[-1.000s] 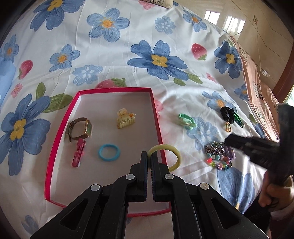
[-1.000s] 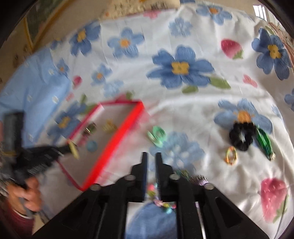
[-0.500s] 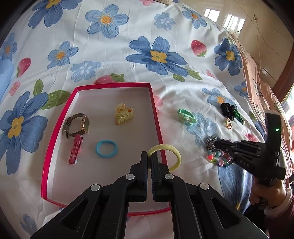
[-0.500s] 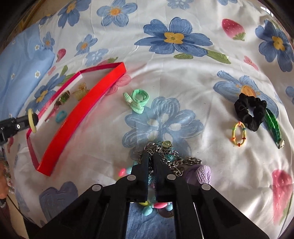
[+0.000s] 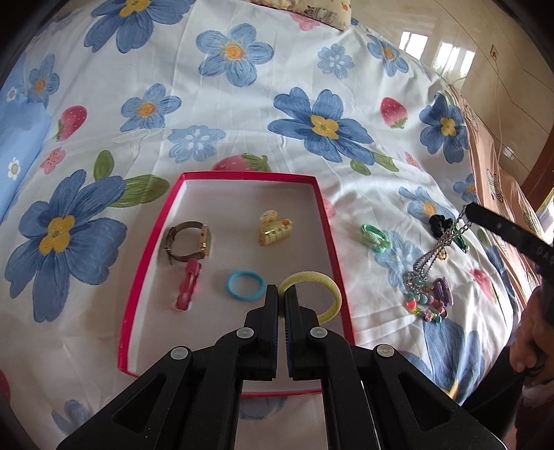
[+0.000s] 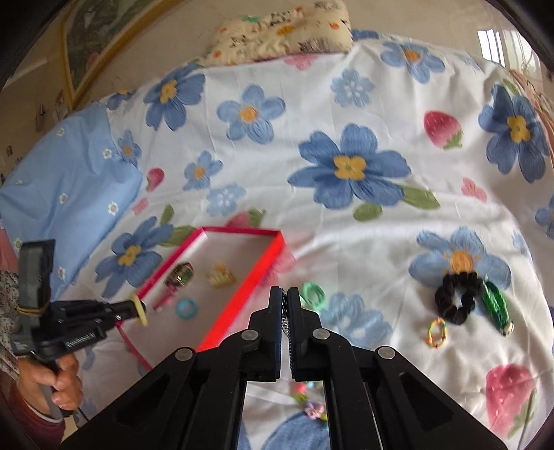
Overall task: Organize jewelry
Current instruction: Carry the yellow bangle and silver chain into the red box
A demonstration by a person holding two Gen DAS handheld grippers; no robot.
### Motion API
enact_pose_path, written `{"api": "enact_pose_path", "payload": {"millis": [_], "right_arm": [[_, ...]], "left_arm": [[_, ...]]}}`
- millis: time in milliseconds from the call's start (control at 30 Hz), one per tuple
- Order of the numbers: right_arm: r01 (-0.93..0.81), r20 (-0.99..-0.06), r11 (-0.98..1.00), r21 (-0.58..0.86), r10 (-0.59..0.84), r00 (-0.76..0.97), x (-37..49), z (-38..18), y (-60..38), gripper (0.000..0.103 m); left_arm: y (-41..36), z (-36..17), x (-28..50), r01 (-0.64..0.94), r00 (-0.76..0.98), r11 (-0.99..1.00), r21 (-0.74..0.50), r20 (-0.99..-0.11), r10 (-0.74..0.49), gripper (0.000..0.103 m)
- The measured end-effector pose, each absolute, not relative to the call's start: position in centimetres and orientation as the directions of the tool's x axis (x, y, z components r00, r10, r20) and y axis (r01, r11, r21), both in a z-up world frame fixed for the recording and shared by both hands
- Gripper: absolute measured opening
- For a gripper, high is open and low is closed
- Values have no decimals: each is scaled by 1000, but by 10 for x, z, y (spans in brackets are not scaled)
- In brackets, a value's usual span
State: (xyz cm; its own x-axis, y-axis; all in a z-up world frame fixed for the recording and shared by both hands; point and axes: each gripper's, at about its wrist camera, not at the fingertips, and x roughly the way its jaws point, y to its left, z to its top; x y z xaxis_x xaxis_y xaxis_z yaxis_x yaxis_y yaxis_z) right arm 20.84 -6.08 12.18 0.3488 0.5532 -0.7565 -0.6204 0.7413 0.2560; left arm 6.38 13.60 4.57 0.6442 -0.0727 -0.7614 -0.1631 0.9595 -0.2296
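Note:
My left gripper [image 5: 281, 290] is shut on a yellow hair tie [image 5: 320, 285] and holds it over the near right corner of the red-rimmed tray [image 5: 147, 263]. The tray holds a watch [image 5: 188, 242], a yellow claw clip [image 5: 275, 232], a pink clip [image 5: 188, 285] and a blue ring [image 5: 244, 285]. My right gripper [image 6: 287, 294] is shut on a silver chain [image 5: 439, 247], which hangs from it down to a beaded heap [image 5: 427, 303] on the bed. In the left wrist view the right gripper [image 5: 471, 209] is at the far right.
On the flowered sheet to the right of the tray lie a green hair tie [image 6: 313, 294], a black scrunchie [image 6: 457, 294], a green clip [image 6: 497, 306] and a small rainbow ring [image 6: 437, 332]. A blue pillow [image 6: 62, 194] lies at the left and a patterned pillow [image 6: 280, 31] at the back.
My right gripper has risen from the beaded heap with the silver chain in it, pulling the chain up. My left gripper has stayed over the tray corner with the yellow hair tie.

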Motion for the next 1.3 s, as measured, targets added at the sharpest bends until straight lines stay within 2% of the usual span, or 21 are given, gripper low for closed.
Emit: {"api": "enact_pose_path", "payload": {"millis": [400,700,933,1300], "right_arm": [[-714,-684,630,304,667,297,186,154,6,2],[-762,-666,560,324,707,236,171,159,47,2],[-764,-699,539,355,696,166,160,130,65,2],[-721,-795,578,381,603,64,159,51,71,2]], "left_arm": [[171,48,39,-241,645,945,-221,-764,-14,2],[188,32,40,-282,614,935,-217,-790,2,2],[195,12,53,-295,580,931,-217,-815,-6,2],[192,-25,81,-308,508,935,-177,-861,5,3]]}}
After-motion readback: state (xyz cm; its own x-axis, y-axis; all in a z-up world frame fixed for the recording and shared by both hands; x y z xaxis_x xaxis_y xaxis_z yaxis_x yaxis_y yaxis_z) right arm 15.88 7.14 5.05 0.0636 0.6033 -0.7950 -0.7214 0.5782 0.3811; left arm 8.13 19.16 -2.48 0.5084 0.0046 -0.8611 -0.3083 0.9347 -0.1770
